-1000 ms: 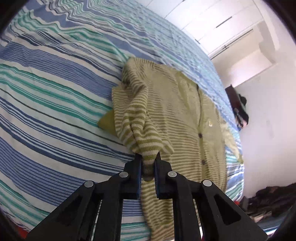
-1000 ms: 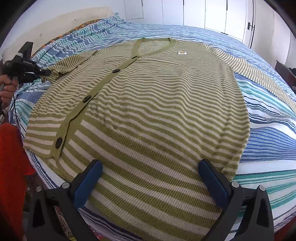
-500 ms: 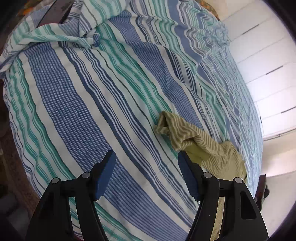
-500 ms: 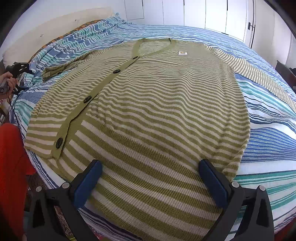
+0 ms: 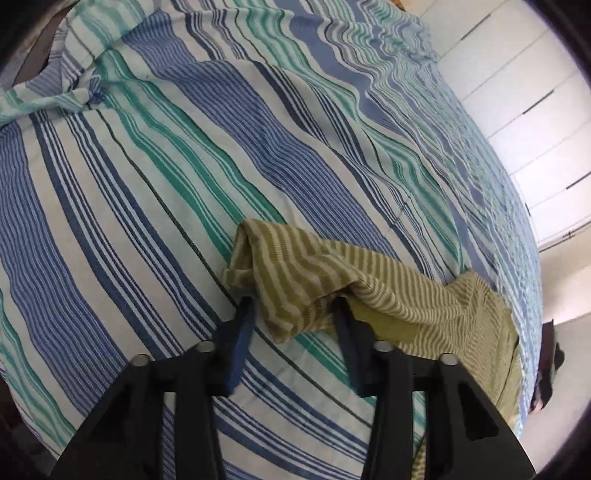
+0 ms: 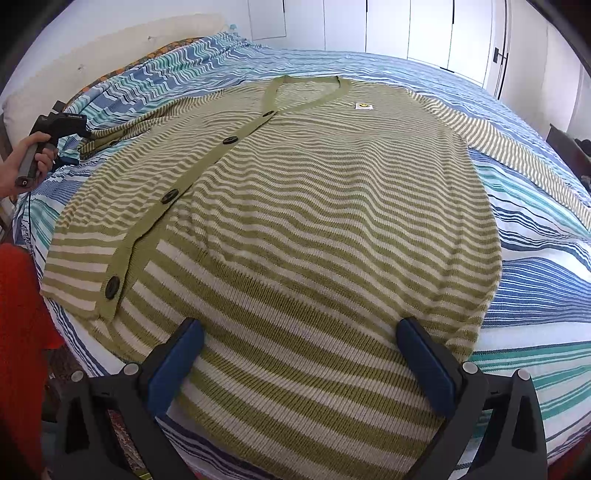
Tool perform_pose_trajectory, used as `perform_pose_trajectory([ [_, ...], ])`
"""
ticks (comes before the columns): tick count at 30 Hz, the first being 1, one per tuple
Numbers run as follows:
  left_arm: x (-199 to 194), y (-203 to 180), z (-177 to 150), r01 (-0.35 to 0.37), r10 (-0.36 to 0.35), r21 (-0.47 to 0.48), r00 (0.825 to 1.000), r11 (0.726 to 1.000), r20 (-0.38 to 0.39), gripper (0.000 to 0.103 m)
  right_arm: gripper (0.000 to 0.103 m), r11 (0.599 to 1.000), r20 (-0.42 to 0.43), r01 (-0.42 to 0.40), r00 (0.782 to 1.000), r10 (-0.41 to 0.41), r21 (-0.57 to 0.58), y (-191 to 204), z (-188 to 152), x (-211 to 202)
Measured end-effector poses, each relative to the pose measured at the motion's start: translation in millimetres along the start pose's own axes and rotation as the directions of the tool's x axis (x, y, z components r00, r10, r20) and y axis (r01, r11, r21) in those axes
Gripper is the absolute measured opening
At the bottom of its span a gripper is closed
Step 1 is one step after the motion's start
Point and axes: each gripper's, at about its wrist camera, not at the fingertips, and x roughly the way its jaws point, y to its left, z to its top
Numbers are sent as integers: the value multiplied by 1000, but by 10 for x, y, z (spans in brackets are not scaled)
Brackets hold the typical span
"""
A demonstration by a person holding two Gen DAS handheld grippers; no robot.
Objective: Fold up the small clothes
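Lengthwise cardigan (image 6: pixel 314 229), neckline away, right tongs (image 6: pixel 299 354) agape

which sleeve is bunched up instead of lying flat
The sleeve between the open left hand-held gripper fingers; the other sleeve lies flat.

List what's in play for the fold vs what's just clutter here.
In play:
- striped cardigan
- its sleeve cuff, between the open fingers of the left hand-held gripper
- right hand-held gripper, open over the hem

Lying about:
- striped bedsheet
- white wardrobe doors
- dark clothes beyond the bed
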Motion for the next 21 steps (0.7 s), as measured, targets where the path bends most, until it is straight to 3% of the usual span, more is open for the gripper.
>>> perform_pose_trajectory([
  [1, 49, 62, 50, 20, -21, -39, 1000, 999, -23, 1, 103, 1000, 0, 1, 1000, -1, -1, 2, 1, 2],
  [3, -33, 60, 133, 28, -29, -21, 999, 999, -21, 1, 103, 1000, -1, 2, 1000, -2, -4, 5, 3, 8],
  [5, -200, -92, 264, 46, -41, 85, 997, 995, -59, 1, 103, 1000, -3, 1, 1000, -1, -5, 3, 9, 9],
  [6, -278, -191, 345, 62, -43, 155, 991, 986, -125, 1, 103, 1000, -3, 1, 1000, -1, -5, 1, 10, 8],
  [8, -388, -341, 490, 79, 2, 275, 959, 958, -284, 2, 103, 1000, -1, 2, 1000, -2, -7, 4, 10, 10],
  [10, -584, -406, 723, -42, 131, 365, 966, 930, -224, 2, 103, 1000, 3, 3, 1000, -3, -7, 5, 7, 15],
  [12, -666, -327, 1027, -173, 225, 339, 967, 925, -121, 3, 103, 1000, 5, 6, 1000, -6, -9, 11, 3, 24],
  [14, -624, -131, 1238, -319, 341, 260, 939, 912, -43, 4, 103, 1000, 3, 12, 1000, -12, -10, 19, 14, 40],
  [15, -586, -20, 1278, -371, 386, 222, 922, 902, -28, 20, 103, 1000, 1, 15, 1000, -15, -11, 22, 22, 46],
  [16, -547, 88, 1277, -391, 404, 190, 914, 900, -31, 47, 103, 1000, -2, 17, 1000, -17, -10, 25, 28, 48],
  [17, -532, 186, 1233, -388, 398, 163, 917, 907, -28, 58, 103, 1000, -4, 19, 1000, -19, -9, 28, 33, 48],
  [18, -555, 305, 1162, -364, 369, 140, 929, 921, -13, 64, 103, 1000, -5, 20, 1000, -20, -8, 29, 35, 46],
  [20, -531, 457, 974, -267, 276, 150, 960, 952, -39, 64, 103, 1000, -4, 21, 1000, -21, -8, 30, 33, 44],
  [21, -487, 499, 878, -245, 259, 170, 964, 955, -65, 64, 103, 1000, -2, 21, 1000, -21, -8, 30, 31, 44],
])
